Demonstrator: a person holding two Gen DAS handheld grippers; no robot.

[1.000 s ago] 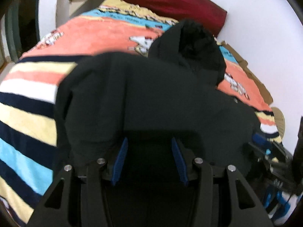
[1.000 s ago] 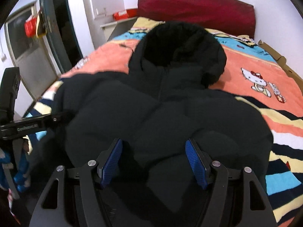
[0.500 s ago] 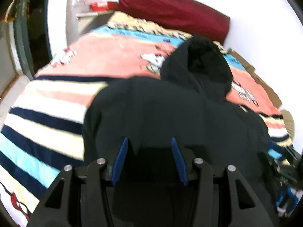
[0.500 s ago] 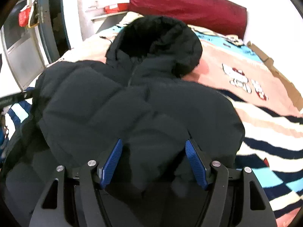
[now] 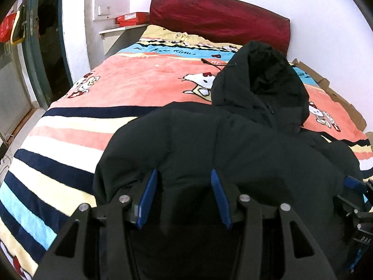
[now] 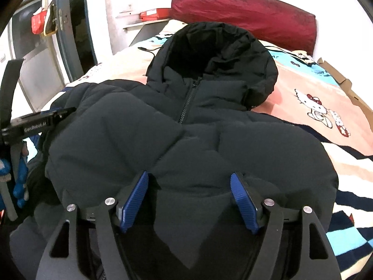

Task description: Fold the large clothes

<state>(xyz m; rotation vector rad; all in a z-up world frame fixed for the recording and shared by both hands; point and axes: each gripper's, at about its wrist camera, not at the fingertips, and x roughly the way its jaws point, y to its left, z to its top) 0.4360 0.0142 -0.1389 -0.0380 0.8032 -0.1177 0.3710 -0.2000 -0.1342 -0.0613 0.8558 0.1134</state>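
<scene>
Since a second ago both views have swung and now sit sharper, and the right tool [image 6: 188, 198] has just been opening its jaws, with the black padded jacket [image 6: 198, 140] bulging up between them. Its blue pads [image 6: 242, 200] stand wide, and whether they press on the cloth I cannot tell. The left tool [image 5: 184, 196] stands at a narrower gap, a hump of the same jacket's near edge rising between its pads [image 5: 218, 196] (grip or mere contact is not clear).

The jacket lies front-up on the bed [image 5: 98, 126], over the striped cartoon-cat blanket [image 5: 139, 81]. Its long axis runs from the near edge by the tools away to the dark red headboard [image 5: 219, 21], hood [image 6: 216, 53] at the far end with its opening facing up and the zip [image 6: 187, 100] closed down the middle. Seen from the right wrist, the left tool's body shows at the jacket's left edge.
</scene>
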